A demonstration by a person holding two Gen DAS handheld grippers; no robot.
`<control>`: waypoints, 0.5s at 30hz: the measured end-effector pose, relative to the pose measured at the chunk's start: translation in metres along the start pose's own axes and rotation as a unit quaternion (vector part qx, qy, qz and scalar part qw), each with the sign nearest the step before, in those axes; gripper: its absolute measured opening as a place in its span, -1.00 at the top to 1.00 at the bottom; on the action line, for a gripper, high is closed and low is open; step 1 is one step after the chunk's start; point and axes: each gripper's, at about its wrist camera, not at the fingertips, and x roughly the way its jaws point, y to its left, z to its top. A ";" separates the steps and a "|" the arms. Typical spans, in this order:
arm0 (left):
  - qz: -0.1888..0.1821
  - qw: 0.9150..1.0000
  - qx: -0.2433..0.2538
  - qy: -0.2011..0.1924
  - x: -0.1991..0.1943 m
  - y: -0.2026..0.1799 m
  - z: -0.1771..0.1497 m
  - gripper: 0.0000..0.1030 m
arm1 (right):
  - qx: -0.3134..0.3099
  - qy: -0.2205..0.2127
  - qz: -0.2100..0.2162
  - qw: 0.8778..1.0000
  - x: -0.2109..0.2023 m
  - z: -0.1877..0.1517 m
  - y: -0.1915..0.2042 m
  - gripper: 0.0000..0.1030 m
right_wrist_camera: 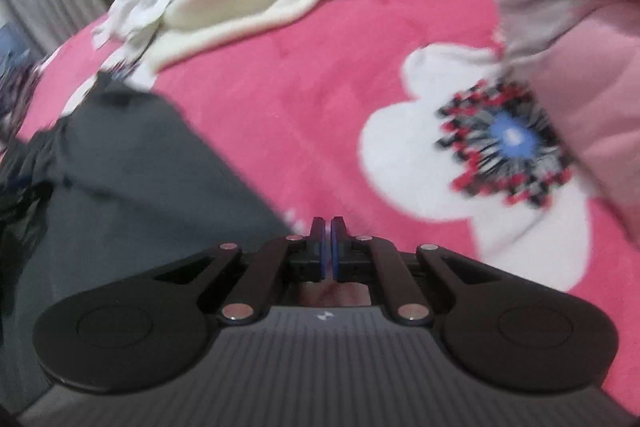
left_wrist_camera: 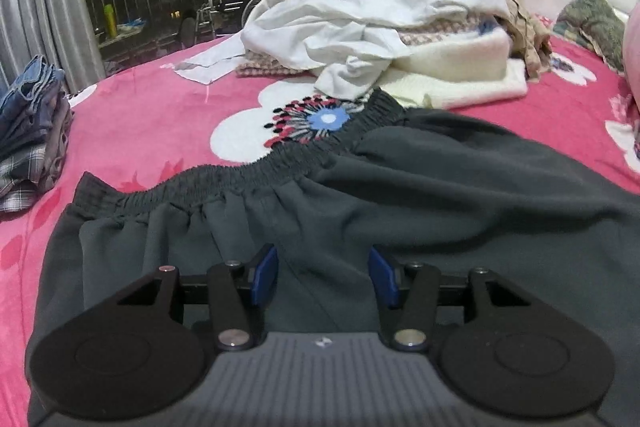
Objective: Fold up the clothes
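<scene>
Small white logo on right claw [right_wrist_camera: 330, 227] housing, unreadable

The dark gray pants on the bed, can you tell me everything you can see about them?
The dark gray pants look like soft, thin cloth with a bunched elastic waistband and small gathers below it. They lie spread out and a bit wrinkled on the pink flowered blanket, waistband facing the pile of unfolded clothes. The left tool sits open right over the cloth; whether it touches is unclear. The right tool is shut beside their edge, holding nothing.
</scene>
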 end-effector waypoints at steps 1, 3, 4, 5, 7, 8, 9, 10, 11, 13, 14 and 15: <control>-0.003 1.000 -0.005 -0.003 -0.001 0.001 0.002 -0.02 | 0.016 -0.005 0.002 1.000 -0.004 0.001 -0.006 0.79; -0.009 1.000 -0.012 -0.008 -0.004 0.003 0.005 -0.02 | 0.063 -0.006 0.018 0.998 -0.014 0.001 -0.021 0.47; -0.012 1.000 -0.015 -0.010 -0.005 0.004 0.007 -0.03 | 0.089 0.003 0.028 0.996 -0.019 -0.001 -0.031 0.39; -0.017 1.000 -0.019 -0.011 -0.007 0.004 0.008 -0.03 | 0.114 0.015 0.040 0.993 -0.025 -0.005 -0.041 0.37; -0.027 0.999 -0.029 -0.011 -0.013 0.003 0.009 -0.03 | 0.159 0.050 0.059 0.984 -0.032 -0.016 -0.060 0.31; -0.033 0.999 -0.034 -0.010 -0.017 0.002 0.009 -0.03 | 0.175 0.066 0.065 0.980 -0.035 -0.022 -0.068 0.27; -0.040 0.998 -0.038 -0.008 -0.022 0.000 0.010 -0.03 | 0.182 0.079 0.066 0.978 -0.038 -0.029 -0.074 0.21; -0.051 0.998 -0.040 -0.007 -0.029 -0.002 0.010 -0.03 | 0.185 0.089 0.065 0.977 -0.041 -0.036 -0.078 0.21; -0.067 0.997 -0.041 -0.006 -0.038 -0.003 0.009 -0.04 | 0.182 0.096 0.063 0.977 -0.044 -0.042 -0.079 0.21; -0.108 0.993 -0.042 0.000 -0.060 -0.008 0.007 -0.12 | 0.177 0.110 0.071 0.975 -0.049 -0.052 -0.078 0.17; -0.134 0.990 -0.042 0.006 -0.072 -0.011 0.003 -0.14 | 0.175 0.115 0.079 0.975 -0.050 -0.056 -0.077 0.17; -0.158 0.987 -0.041 0.014 -0.084 -0.015 -0.001 -0.15 | 0.172 0.119 0.088 0.974 -0.050 -0.059 -0.075 0.17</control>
